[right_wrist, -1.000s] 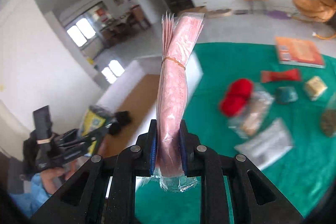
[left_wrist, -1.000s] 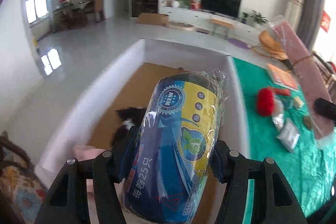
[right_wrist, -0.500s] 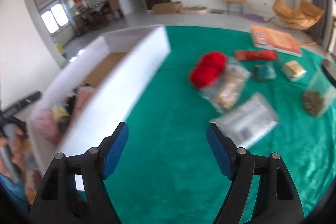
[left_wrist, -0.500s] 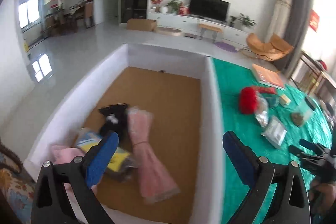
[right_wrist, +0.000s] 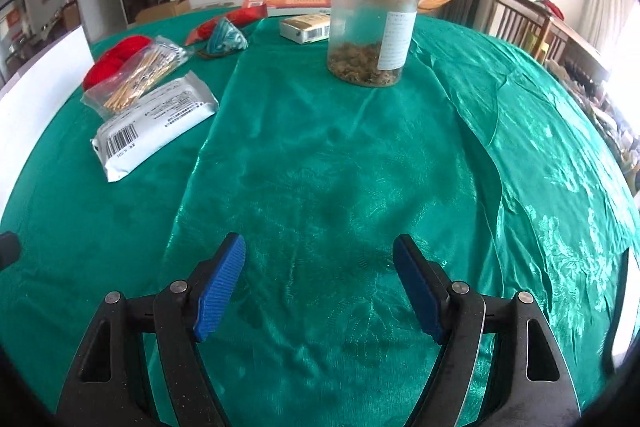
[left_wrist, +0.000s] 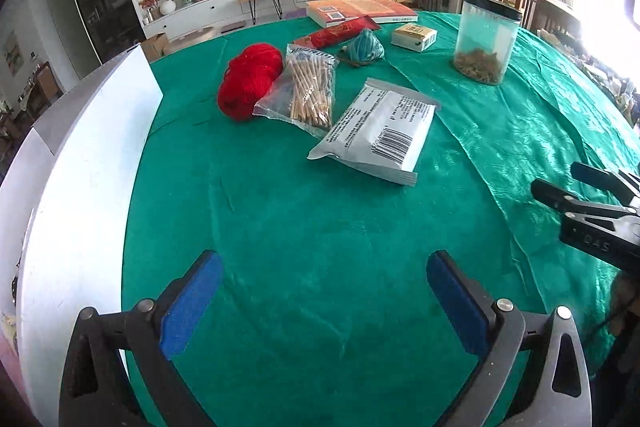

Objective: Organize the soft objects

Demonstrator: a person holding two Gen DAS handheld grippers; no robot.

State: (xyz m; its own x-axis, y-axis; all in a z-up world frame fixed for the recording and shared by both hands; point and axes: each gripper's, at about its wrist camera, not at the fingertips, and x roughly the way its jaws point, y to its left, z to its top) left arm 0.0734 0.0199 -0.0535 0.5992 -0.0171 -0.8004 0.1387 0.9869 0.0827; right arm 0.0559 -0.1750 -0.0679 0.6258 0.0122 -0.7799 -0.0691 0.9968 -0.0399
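A red yarn ball (left_wrist: 250, 85) lies on the green tablecloth (left_wrist: 320, 227), beside a clear bag of sticks (left_wrist: 306, 89) and a white sealed pack (left_wrist: 380, 131). A teal soft pouch (left_wrist: 364, 47) lies farther back. My left gripper (left_wrist: 320, 301) is open and empty above bare cloth, well short of these. My right gripper (right_wrist: 320, 285) is open and empty over the cloth; the yarn (right_wrist: 114, 61), sticks bag (right_wrist: 140, 77) and white pack (right_wrist: 154, 121) lie at its far left. The right gripper also shows in the left wrist view (left_wrist: 592, 195).
The white box wall (left_wrist: 76, 187) stands along the table's left side, also in the right wrist view (right_wrist: 36, 87). A clear jar with black lid (right_wrist: 372, 31) stands mid-table. A small carton (left_wrist: 414, 35), a red packet (left_wrist: 340, 31) and an orange book (left_wrist: 360, 11) lie at the back.
Both grippers let go of their packages, the blue-yellow roll and the pink bundle, into the box. Both have since swung right, away from the box, over the green cloth.
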